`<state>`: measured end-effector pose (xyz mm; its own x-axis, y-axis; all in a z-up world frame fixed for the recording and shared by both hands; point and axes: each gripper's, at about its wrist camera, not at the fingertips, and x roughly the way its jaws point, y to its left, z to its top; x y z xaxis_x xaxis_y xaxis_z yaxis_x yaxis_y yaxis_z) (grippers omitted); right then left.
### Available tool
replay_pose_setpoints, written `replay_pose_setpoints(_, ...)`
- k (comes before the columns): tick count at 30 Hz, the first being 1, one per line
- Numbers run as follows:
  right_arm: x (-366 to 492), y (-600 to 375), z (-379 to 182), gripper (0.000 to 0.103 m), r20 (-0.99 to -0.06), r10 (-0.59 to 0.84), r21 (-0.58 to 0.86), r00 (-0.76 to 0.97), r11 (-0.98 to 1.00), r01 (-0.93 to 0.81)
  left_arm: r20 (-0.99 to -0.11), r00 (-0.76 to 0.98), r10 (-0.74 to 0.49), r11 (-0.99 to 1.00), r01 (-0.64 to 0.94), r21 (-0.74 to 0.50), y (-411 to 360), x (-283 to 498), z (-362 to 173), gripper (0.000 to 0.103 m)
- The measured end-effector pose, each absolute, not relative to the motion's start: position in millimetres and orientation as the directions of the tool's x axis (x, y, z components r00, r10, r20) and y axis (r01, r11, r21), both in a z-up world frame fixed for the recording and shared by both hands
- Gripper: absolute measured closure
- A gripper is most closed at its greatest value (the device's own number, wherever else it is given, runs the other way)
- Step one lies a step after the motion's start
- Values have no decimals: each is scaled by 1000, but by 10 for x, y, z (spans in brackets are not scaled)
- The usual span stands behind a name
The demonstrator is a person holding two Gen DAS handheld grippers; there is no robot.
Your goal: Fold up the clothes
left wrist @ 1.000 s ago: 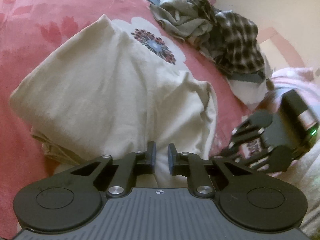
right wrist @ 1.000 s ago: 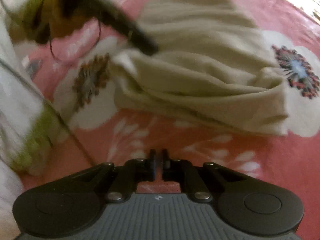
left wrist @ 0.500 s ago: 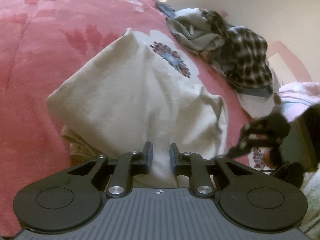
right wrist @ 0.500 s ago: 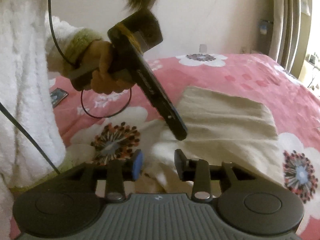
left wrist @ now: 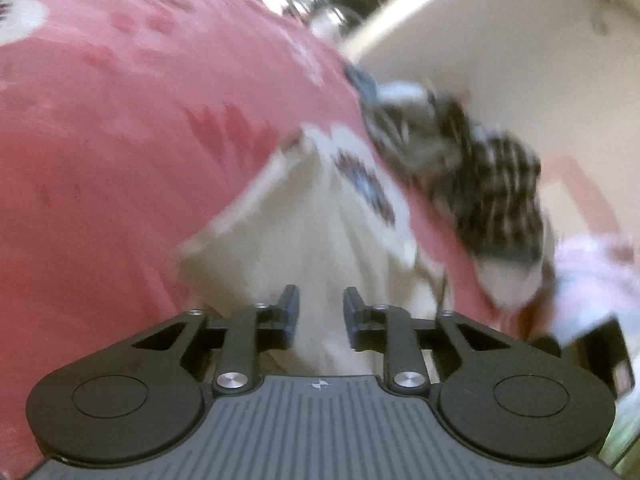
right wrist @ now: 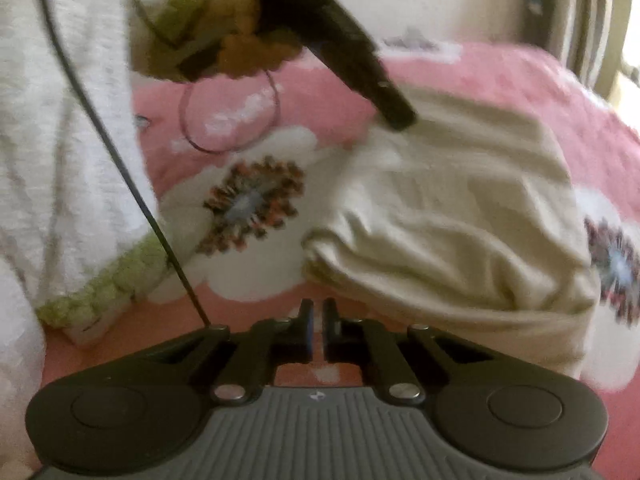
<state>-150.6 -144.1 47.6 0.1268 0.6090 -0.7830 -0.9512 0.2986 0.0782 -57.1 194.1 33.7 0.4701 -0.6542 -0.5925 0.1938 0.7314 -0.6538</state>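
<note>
Left wrist view: the picture has blurred since half a second ago and the cream garment (left wrist: 320, 248) sits lower and smaller in it, the bed (left wrist: 120, 140) filling more of the left. One left gripper (left wrist: 318, 312) shows, its jaws parted with cream cloth seen through the gap, nothing pinched. One heap of checked and grey clothes (left wrist: 472, 172) lies at the far bed edge, well apart from the garment.

Right wrist view: the right gripper (right wrist: 316, 328) had its jaws wide half a second ago; now they stand almost together, a thin slit between them, holding nothing. The single cream garment (right wrist: 460, 216) lies on the pink flowered bed (right wrist: 500, 76), folded into a thick, rumpled bundle with loose layered edges at its near side. The left gripper (right wrist: 394, 114), held by one hand (right wrist: 244, 48), touches the garment's far corner.
</note>
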Motion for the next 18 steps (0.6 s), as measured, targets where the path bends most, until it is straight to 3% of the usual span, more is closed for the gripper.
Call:
replay_pose_setpoints(2, -1526, -1437, 615, 97, -742, 655, 63, 140, 277, -959, -588, 528, -613, 743, 131, -657, 2096, -570, 358, 60)
replay_pose_setpoints(4, -1513, -1409, 686, 87, -702, 687, 27, 189, 291, -956, -596, 574, -561, 754, 58, -654, 2224, -555, 343, 51)
replay_pose_setpoints(6, -1498, -1380, 754, 52, -657, 715, -10, 238, 308, -951, -620, 587, -521, 764, -4, -646, 2266, -507, 257, 45)
replay_pose_setpoints(7, -1506, -1340, 726, 51, -655, 708, -51, 266, 311, -949, -631, 591, -502, 767, -33, -641, 2286, -482, 213, 45)
replay_pose_setpoints(9, -1567, -1238, 613, 51, -674, 679, -131, 291, 277, -952, -646, 574, -504, 760, -60, -647, 2264, -426, 101, 45)
replay_pose_setpoints(10, -1602, -1191, 540, 51, -692, 659, -165, 294, 252, -954, -653, 565, -505, 757, -73, -649, 2252, -398, 45, 49)
replay_pose_setpoints(11, -1637, -1143, 465, 54, -711, 638, -196, 297, 225, -954, -661, 556, -504, 758, -81, -647, 2215, -372, -1, 61)
replay_pose_setpoints(13, -1691, -1079, 375, 69, -730, 610, -239, 309, 195, -951, -660, 554, -507, 759, -76, -646, 2139, -356, -45, 77)
replay_pose_setpoints(14, -1709, -1065, 365, 84, -730, 606, -250, 317, 195, -948, -656, 564, -501, 768, -59, -638, 2118, -347, -3, 86)
replay_pose_setpoints(16, -1652, -1074, 470, 89, -727, 613, -194, 311, 251, -948, -647, 585, -489, 785, -27, -619, 2077, -329, 79, 95)
replay_pose_setpoints(18, -1578, -1113, 592, 90, -718, 631, -125, 295, 300, -946, -636, 603, -482, 796, -2, -606, 2058, -300, 153, 97)
